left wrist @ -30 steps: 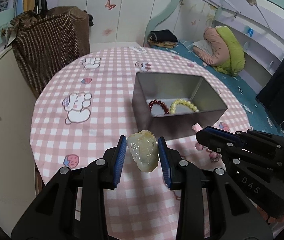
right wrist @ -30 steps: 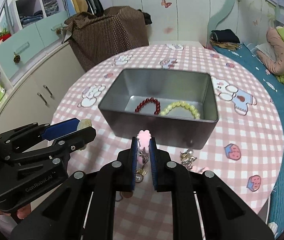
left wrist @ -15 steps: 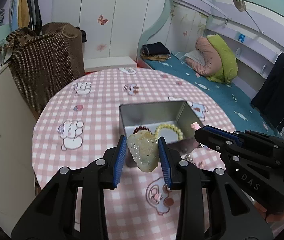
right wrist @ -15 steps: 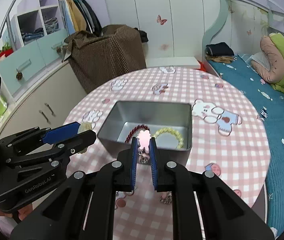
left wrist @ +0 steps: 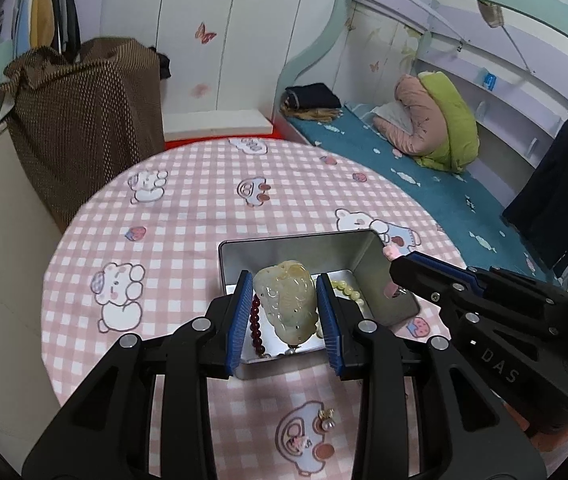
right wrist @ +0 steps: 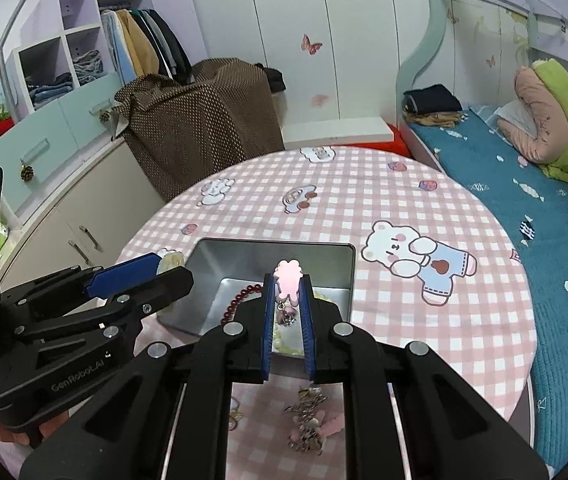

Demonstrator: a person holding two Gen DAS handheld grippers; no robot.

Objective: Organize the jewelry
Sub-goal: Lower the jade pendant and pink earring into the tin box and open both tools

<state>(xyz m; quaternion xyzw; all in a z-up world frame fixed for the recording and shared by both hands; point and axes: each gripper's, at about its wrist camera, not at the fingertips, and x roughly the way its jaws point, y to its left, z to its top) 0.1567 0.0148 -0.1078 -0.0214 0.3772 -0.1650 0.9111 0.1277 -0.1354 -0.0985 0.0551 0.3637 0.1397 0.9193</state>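
Left gripper (left wrist: 285, 308) clamped on jade pendant (left wrist: 287, 301), right gripper (right wrist: 287, 304) on pink charm (right wrist: 288, 278); both should release low over the tin (left wrist: 297, 250) beneath the jaws.

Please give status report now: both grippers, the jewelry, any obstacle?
Left gripper shut on jade pendant, over metal tin. Right gripper shut on pink charm, also over tin. No obstacle seen.
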